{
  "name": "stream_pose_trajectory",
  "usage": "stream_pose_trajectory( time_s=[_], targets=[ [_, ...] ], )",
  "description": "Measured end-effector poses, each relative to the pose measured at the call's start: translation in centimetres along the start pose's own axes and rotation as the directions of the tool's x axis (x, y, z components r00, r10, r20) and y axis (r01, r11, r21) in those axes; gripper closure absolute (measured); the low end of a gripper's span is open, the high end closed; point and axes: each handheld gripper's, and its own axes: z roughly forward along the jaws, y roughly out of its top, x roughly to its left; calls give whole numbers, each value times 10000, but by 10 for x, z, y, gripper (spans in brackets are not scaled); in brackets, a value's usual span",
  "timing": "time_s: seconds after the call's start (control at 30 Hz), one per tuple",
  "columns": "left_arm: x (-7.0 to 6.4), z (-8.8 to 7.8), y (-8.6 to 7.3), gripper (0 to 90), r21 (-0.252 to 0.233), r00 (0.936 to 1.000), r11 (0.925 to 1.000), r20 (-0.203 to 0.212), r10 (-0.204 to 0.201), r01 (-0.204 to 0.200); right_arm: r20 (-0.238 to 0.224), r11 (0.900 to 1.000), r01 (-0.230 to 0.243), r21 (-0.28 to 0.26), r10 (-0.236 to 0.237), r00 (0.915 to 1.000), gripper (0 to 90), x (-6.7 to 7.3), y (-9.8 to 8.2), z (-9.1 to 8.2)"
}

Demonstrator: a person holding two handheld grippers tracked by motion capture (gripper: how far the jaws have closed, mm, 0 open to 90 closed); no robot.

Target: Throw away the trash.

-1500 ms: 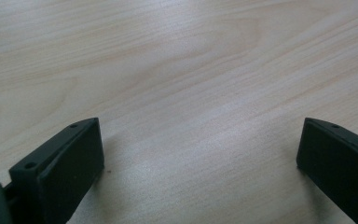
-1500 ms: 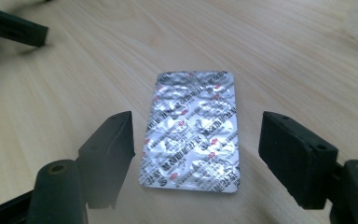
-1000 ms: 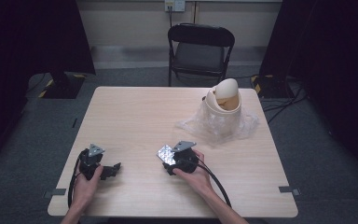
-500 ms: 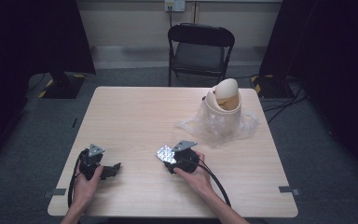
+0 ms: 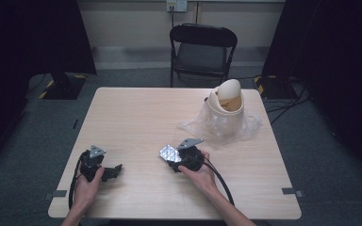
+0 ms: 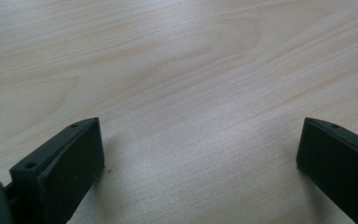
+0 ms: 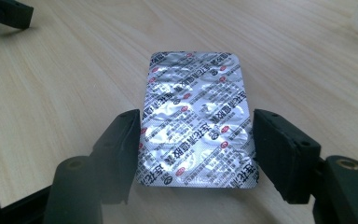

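your right gripper (image 5: 173, 157) sits near the worktop (image 5: 136, 117) centre with the blister pack (image 7: 198, 119) between its jaws. your left gripper (image 5: 115, 170) lies at its 8 o'clock; the bin (image 5: 226, 106) on its plastic bag (image 5: 250, 125) at 2 o'clock; the chair (image 5: 202, 47) beyond.

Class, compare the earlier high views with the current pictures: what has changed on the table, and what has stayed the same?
The right tool has just closed its jaws onto the long edges of the foil blister pack, taking hold of it; the pack has hardly shifted. The left tool stays open over bare table, and the small bin in its plastic bag is unmoved.
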Motion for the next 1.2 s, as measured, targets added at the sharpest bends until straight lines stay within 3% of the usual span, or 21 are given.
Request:
stream_pose_trajectory(
  time_s=[0.6,0.93,1.2],
  targets=[
    [0,0,0,1,0,10000,10000,0,0,0,-178,9983,-483,-326,477,9987,344,-13,5,-21],
    [0,0,0,0,-8,10000,10000,49,-33,33,-59,9940,-818,-730,816,9967,344,-24,7,-42],
    [0,0,0,0,-9,10000,10000,55,-30,30,174,9844,-1241,-1246,1273,9917,344,-39,11,-72]
  ],
)
